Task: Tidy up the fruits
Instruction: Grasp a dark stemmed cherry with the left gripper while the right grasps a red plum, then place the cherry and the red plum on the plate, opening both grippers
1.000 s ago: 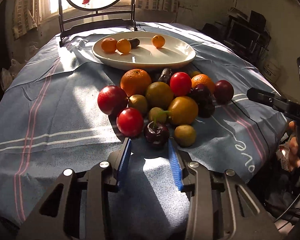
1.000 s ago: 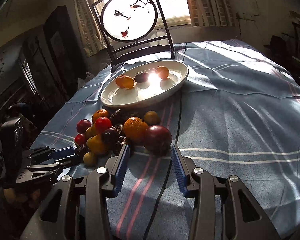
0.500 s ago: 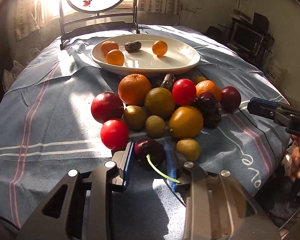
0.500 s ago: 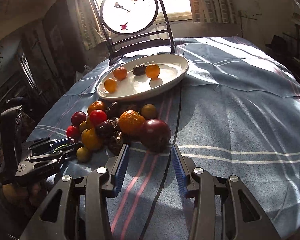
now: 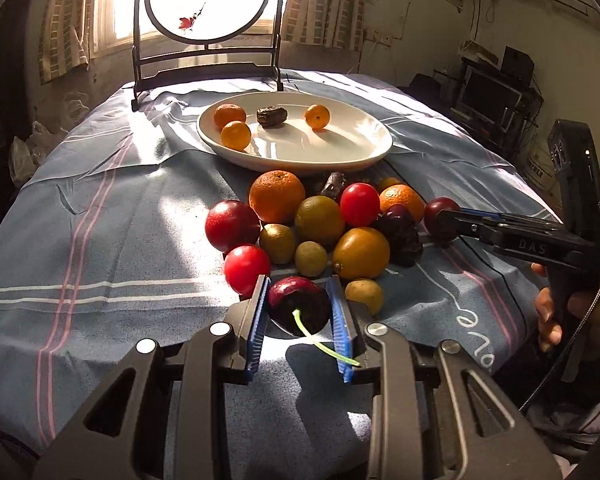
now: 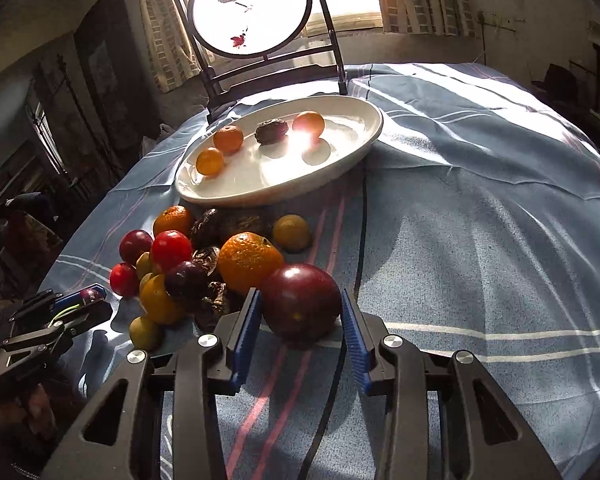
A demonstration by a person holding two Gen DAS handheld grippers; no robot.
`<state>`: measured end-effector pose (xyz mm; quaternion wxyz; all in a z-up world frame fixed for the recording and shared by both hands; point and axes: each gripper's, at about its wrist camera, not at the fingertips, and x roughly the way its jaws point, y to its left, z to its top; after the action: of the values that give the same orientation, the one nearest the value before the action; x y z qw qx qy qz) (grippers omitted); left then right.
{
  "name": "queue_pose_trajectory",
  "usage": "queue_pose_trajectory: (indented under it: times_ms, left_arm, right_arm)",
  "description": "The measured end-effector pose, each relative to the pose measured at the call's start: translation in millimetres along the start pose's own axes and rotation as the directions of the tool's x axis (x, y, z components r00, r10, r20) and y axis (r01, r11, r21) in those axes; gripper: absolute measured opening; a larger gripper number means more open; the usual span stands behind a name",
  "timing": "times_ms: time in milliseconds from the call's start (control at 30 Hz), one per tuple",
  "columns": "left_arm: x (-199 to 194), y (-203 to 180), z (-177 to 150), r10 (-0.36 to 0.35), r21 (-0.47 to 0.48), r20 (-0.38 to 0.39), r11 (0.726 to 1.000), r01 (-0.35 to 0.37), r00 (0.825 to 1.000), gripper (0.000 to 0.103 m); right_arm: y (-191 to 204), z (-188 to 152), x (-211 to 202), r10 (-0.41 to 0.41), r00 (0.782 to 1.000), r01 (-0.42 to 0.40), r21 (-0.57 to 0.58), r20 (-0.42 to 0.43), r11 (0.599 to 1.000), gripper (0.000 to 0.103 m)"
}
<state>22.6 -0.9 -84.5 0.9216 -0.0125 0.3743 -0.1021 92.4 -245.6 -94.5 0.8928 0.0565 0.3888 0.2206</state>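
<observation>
My left gripper (image 5: 300, 300) is shut on a dark red cherry (image 5: 298, 306) with a green stem and holds it just above the cloth, in front of the fruit pile (image 5: 320, 224). It also shows in the right wrist view (image 6: 88, 298). My right gripper (image 6: 300, 308) is open, with its jaws on either side of a dark red plum (image 6: 300, 306) at the pile's right edge; the pads stand slightly apart from it. The white oval plate (image 5: 340, 156) behind the pile holds three small oranges and a dark date (image 5: 272, 116).
The pile holds oranges, red tomatoes, green-yellow fruits and dark dates on a blue striped tablecloth (image 6: 480, 220). A round screen on a dark stand (image 5: 206, 20) is behind the plate. The right gripper shows at the pile's right side in the left wrist view (image 5: 446, 220).
My left gripper closed on the cherry and lifted it slightly. My right gripper moved forward until its open jaws straddled the plum.
</observation>
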Motion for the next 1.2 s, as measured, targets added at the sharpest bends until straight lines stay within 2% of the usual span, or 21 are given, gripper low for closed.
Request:
queue_pose_trajectory:
  times_ms: [200,367,533,733,767,900,1033,1100,1200]
  left_arm:
    - [-7.5,2.9,11.8,-0.015,-0.009,0.025,1.000,0.015,1.000,0.028]
    - [0.5,1.8,50.0,-0.029,0.003,0.041,1.000,0.029,0.999,0.028]
    - [32.0,-4.0,97.7,-0.043,0.017,0.025,0.999,0.042,0.999,0.028]
    - [91.1,-0.7,127.2,-0.033,-0.013,-0.069,0.999,0.032,0.997,0.029]
    - [96.7,2.1,128.5,-0.027,-0.022,-0.076,0.999,0.026,0.997,0.028]
    - [87.9,13.3,124.2,-0.031,-0.065,-0.063,0.998,0.027,0.998,0.049]
    - [55.7,18.2,104.3,-0.031,-0.049,-0.032,0.998,0.029,0.999,0.051]
    - [38.9,18.9,88.2,-0.035,-0.031,-0.029,0.999,0.034,0.999,0.052]
    - [19.8,20.6,58.1,-0.019,-0.001,-0.042,1.000,0.019,0.999,0.053]
  right_arm:
    - [-9.5,8.4,-31.3,0.025,0.997,-0.027,0.028,0.080,0.999,0.040]
    - [-9.3,40.6,-38.6,0.038,0.991,-0.040,0.019,0.129,0.999,0.040]
    - [-3.0,78.2,-12.6,0.061,0.991,-0.062,0.009,0.116,0.998,0.040]
    - [6.4,106.6,33.8,0.037,0.997,-0.037,-0.002,0.064,0.999,0.042]
    - [6.4,108.5,39.1,0.036,0.998,-0.036,0.001,0.056,0.999,0.042]
    - [11.6,107.1,30.2,0.037,0.996,-0.036,-0.014,0.084,0.999,0.043]
    - [19.1,88.1,2.2,0.029,0.992,-0.021,-0.064,0.126,0.998,0.044]
    - [18.6,74.4,-8.0,0.028,0.992,-0.019,-0.069,0.127,0.997,0.048]
    - [12.4,52.2,-19.0,0.035,0.993,-0.030,-0.050,0.112,0.998,0.048]
